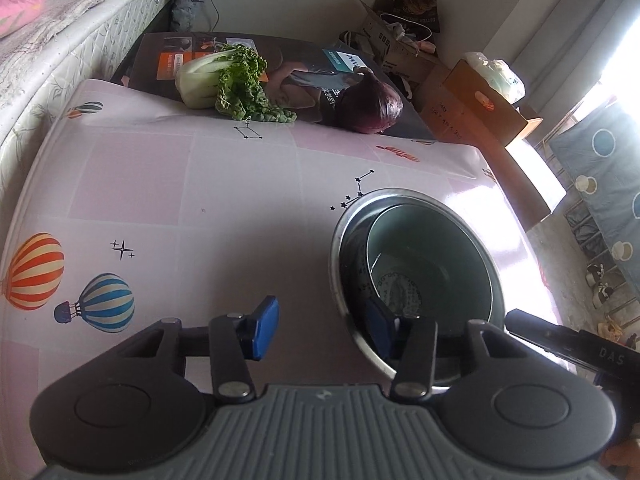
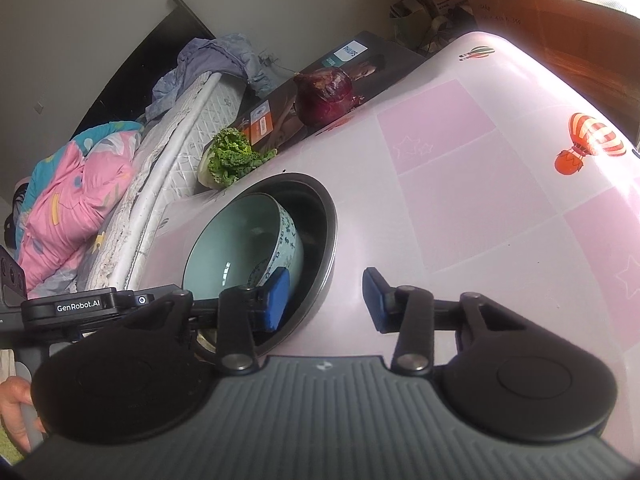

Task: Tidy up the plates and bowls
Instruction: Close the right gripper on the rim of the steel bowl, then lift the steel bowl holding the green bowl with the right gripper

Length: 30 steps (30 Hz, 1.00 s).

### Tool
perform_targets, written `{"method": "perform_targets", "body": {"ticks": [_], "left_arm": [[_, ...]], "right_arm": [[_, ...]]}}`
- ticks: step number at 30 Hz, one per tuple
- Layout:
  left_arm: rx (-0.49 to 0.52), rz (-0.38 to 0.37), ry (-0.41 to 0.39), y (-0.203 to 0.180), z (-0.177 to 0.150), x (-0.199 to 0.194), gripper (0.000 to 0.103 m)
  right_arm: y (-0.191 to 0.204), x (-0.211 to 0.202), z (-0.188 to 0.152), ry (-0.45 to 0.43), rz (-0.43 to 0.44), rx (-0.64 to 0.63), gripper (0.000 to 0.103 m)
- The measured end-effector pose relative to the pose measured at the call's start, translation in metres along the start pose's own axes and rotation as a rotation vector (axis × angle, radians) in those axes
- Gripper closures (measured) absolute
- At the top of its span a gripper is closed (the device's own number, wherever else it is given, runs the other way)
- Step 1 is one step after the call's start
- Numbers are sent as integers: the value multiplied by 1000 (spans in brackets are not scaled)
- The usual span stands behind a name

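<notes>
A pale green ceramic bowl point(image 1: 432, 256) with a patterned outside sits tilted inside a larger steel bowl point(image 1: 340, 264) on the pink table. Both also show in the right wrist view, the ceramic bowl point(image 2: 236, 248) inside the steel bowl point(image 2: 320, 216). My left gripper point(image 1: 322, 330) is open, straddling the steel bowl's near rim, right finger inside the bowl. My right gripper point(image 2: 326, 298) is open, its left finger over the steel bowl's rim beside the ceramic bowl, its right finger over the table.
A green leafy cabbage point(image 1: 224, 80) and a red onion point(image 1: 370, 106) lie on a dark box point(image 1: 296, 72) at the table's far edge. A mattress point(image 1: 60, 48) runs along the left. Cardboard boxes point(image 1: 472, 108) stand beyond the table.
</notes>
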<state>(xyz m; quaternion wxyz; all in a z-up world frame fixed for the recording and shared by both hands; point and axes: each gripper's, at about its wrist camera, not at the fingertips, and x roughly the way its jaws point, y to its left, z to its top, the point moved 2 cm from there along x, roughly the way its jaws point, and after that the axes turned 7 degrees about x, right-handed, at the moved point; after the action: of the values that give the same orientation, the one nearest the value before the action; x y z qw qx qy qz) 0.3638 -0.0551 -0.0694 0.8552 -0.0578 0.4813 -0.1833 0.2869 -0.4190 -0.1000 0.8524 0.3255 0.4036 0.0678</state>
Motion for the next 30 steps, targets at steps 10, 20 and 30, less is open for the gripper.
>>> {"method": "perform_targets", "body": {"ticks": [10,20,30], "left_arm": [[-36,-24,58,2,3,27,64],[-32,-24,73,-1,9,42,76],[-31,-19,58,-2,9,42,80]], "right_arm": [[-1,26,9,37,-16,-7,78],[1,48,12,66,-29,-10,83],[4,62,14,64,-30,-23,86]]}}
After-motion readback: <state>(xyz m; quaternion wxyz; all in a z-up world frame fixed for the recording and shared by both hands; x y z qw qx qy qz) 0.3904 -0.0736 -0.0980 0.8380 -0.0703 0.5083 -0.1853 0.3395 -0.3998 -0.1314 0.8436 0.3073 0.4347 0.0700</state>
